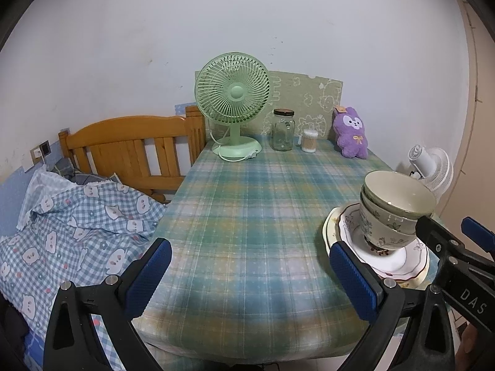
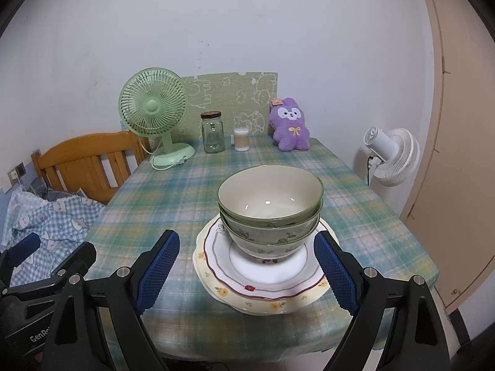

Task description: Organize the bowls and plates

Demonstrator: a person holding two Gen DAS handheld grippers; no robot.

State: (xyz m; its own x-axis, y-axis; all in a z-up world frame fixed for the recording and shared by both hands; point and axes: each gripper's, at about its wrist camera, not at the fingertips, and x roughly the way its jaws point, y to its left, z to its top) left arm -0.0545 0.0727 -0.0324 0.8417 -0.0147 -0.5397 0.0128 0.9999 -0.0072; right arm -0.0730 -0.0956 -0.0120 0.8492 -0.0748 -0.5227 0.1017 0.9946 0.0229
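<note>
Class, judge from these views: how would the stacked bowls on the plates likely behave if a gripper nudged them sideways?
The stacked bowls look glazed, so probably slippery and fragile. They sit tall on a narrow foot, tilted in the left view, so they may tip or slide across the smooth plates.

White wall [image 2: 247, 15], plaid-clothed table [image 1: 247, 216], wooden headboard [image 1: 133, 148], checked bedding [image 1: 77, 216], green fan [image 1: 232, 92], beige door [image 2: 458, 154]
</note>
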